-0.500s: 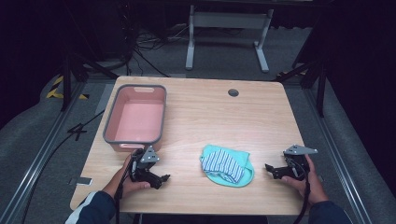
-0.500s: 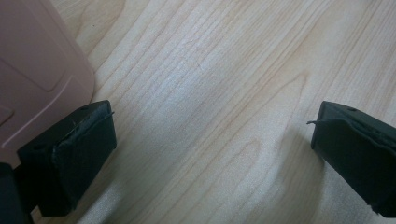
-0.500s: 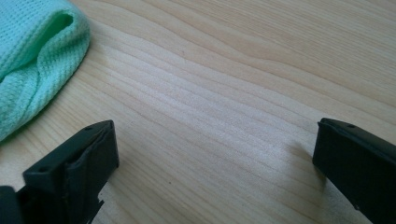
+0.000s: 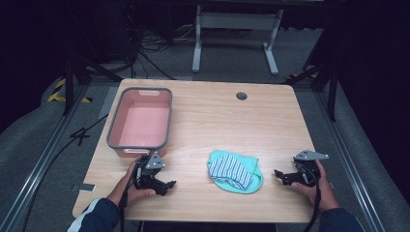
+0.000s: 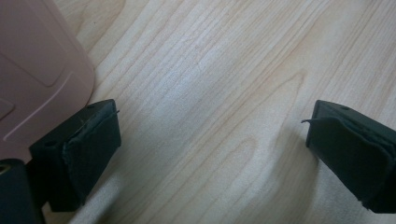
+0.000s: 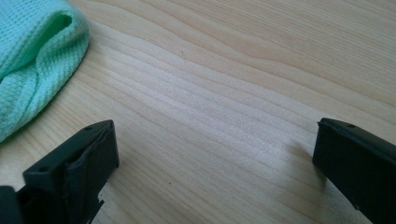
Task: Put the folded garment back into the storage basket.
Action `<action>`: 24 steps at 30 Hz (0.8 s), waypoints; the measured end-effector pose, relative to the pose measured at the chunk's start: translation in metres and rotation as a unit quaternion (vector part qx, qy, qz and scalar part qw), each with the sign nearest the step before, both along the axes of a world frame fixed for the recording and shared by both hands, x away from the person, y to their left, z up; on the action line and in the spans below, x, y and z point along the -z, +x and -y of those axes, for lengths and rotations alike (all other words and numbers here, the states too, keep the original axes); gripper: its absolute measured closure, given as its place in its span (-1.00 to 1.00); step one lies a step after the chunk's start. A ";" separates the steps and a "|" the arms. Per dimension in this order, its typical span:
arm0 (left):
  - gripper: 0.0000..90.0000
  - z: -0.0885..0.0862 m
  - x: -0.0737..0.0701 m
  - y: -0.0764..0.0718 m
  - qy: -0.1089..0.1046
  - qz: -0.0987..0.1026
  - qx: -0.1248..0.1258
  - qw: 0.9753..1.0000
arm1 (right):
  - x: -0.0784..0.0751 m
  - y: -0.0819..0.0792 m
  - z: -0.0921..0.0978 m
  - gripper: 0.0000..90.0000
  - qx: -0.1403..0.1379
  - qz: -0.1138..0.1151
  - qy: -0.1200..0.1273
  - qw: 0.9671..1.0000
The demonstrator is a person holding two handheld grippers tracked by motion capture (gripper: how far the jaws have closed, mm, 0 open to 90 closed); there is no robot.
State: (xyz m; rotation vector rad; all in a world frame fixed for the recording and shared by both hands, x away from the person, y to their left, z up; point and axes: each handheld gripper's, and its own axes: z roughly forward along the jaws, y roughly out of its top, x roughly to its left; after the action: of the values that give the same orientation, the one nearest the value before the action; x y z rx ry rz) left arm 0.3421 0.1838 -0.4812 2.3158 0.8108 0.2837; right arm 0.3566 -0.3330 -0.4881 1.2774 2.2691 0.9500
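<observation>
A: Entry, bench state. Where is the cloth?

B: The cloth [image 4: 235, 171], mint green with a striped blue-and-white piece on top, lies bunched on the table [image 4: 217, 121] near the front edge, between the two hands. In the right gripper view its green edge [image 6: 32, 56] sits at upper left, apart from the jaws.

A: Left gripper?

B: Left gripper [image 4: 167, 184] rests low over the wood, just in front of the pink tub [image 4: 140, 121], pointing toward the cloth. Jaws spread wide, bare wood between them; the tub's corner [image 5: 37, 70] is just beside one jaw.

A: Right gripper?

B: Right gripper [image 4: 280, 175] sits near the cloth's right side, not touching it. Jaws wide apart, holding nothing.
</observation>
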 end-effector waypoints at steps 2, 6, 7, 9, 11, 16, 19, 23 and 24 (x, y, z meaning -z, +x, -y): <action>-0.68 0.003 -0.002 0.000 -0.002 0.002 -0.003 1.000 | -0.001 0.001 0.000 -0.98 0.000 -0.003 -0.004 1.000; -0.65 0.011 -0.008 0.000 -0.020 -0.010 0.001 1.000 | -0.007 0.000 -0.004 -0.73 0.003 -0.021 -0.012 1.000; -0.57 0.014 -0.012 0.001 -0.029 -0.011 0.010 0.999 | -0.008 -0.002 -0.004 -0.58 0.005 -0.020 -0.009 1.000; -0.55 0.021 -0.017 0.000 -0.029 -0.005 0.017 0.999 | -0.011 -0.006 -0.005 -0.49 -0.002 -0.023 0.008 1.000; -0.51 0.029 -0.020 0.001 -0.026 0.000 0.026 0.999 | -0.017 -0.012 -0.009 -0.43 -0.009 -0.018 0.017 1.000; -0.47 0.046 -0.023 0.008 -0.024 0.001 0.030 0.999 | -0.033 -0.022 -0.028 -0.28 -0.029 -0.017 0.037 0.999; -0.46 0.061 -0.025 0.019 -0.020 0.002 0.041 0.999 | -0.037 -0.026 -0.047 -0.23 -0.045 -0.015 0.023 0.999; -0.45 0.077 -0.027 0.029 -0.028 0.007 0.048 0.998 | -0.036 -0.025 -0.067 -0.19 -0.059 -0.022 0.022 0.998; -0.45 0.080 -0.028 0.031 -0.033 0.006 0.048 0.998 | -0.036 -0.025 -0.072 -0.19 -0.059 -0.022 0.020 0.998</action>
State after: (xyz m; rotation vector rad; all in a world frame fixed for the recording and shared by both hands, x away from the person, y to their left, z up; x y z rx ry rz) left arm 0.3728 0.1036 -0.4536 2.2814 0.6905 0.2249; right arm 0.3316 -0.2614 -0.4517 1.2037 2.3925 1.0222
